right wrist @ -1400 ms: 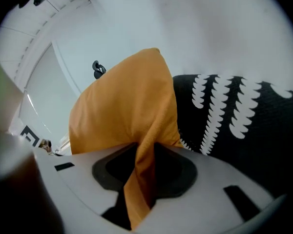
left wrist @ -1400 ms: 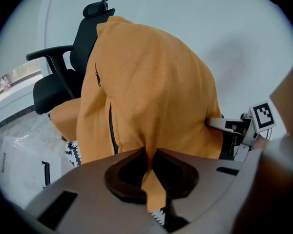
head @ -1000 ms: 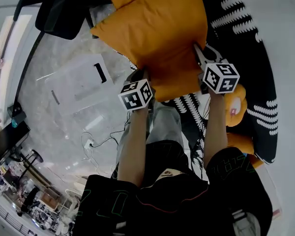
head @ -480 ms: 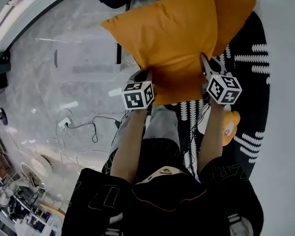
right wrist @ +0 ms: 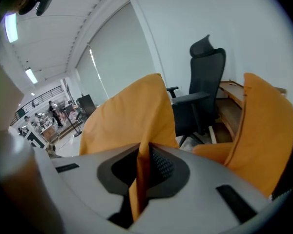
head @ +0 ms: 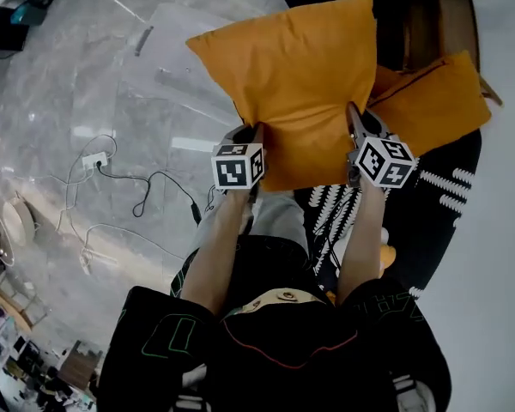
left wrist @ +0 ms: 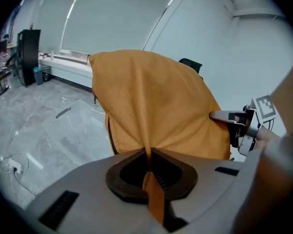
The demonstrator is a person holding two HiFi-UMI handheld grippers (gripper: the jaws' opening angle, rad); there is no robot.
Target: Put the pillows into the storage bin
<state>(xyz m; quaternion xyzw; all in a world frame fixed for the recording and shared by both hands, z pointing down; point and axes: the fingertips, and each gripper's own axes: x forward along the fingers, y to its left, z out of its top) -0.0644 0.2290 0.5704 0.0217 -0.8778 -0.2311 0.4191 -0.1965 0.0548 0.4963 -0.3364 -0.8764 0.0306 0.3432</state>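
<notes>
An orange pillow (head: 296, 84) hangs in the air between my two grippers, over grey floor. My left gripper (head: 249, 132) is shut on its lower left edge, with orange fabric pinched between the jaws (left wrist: 147, 155). My right gripper (head: 354, 117) is shut on the lower right edge, and the fabric shows between its jaws (right wrist: 141, 152) too. A clear plastic storage bin (head: 189, 58) lies on the floor beyond and left of the pillow, also seen in the left gripper view (left wrist: 63, 126). A second orange pillow (head: 433, 101) rests to the right (right wrist: 266, 130).
A black-and-white patterned rug (head: 438, 204) lies at the right under the second pillow. A black office chair (right wrist: 202, 82) and a wooden desk (right wrist: 234, 104) stand behind. Cables (head: 146, 196) and a power strip (head: 93, 160) trail over the floor at left.
Both grippers have swung the held pillow away from the rug and out over the grey floor. The second pillow has dropped behind to the right. Both grips are unchanged.
</notes>
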